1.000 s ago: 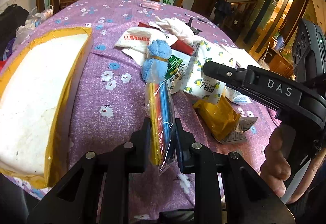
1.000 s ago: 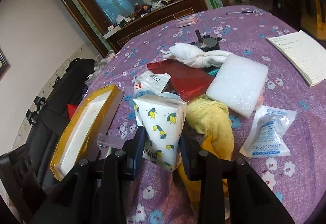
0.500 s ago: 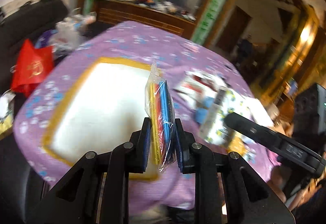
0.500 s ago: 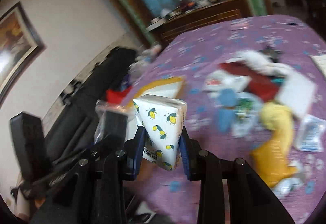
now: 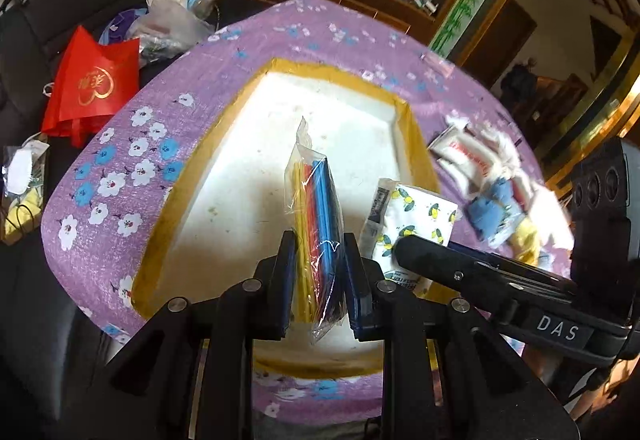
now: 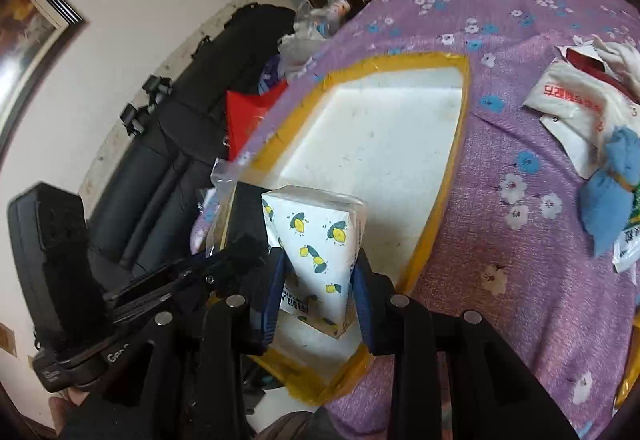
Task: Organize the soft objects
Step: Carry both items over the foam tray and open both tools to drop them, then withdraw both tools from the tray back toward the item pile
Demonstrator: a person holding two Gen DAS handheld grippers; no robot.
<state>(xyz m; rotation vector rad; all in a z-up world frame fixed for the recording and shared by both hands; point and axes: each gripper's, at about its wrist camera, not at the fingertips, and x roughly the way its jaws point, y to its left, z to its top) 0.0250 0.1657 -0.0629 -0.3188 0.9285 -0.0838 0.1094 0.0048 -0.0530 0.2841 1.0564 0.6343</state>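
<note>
While angled down over foam tray (image 5: 352,143), left gripper (image 5: 318,276) clamps straw packet (image 5: 316,207); right gripper (image 6: 318,292) (jaws opening) grips tissue pack (image 6: 316,240).

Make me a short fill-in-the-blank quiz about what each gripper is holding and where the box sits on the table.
1. The left gripper is clamped on a clear bag of coloured ______.
2. The tissue pack in the right gripper is printed with small yellow ______.
3. Both held items hang above the white foam box, whose rim is wrapped in ______ tape.
4. The tablecloth under the box is ______ with a flower print.

Missing words: straws; lemons; yellow; purple
</note>
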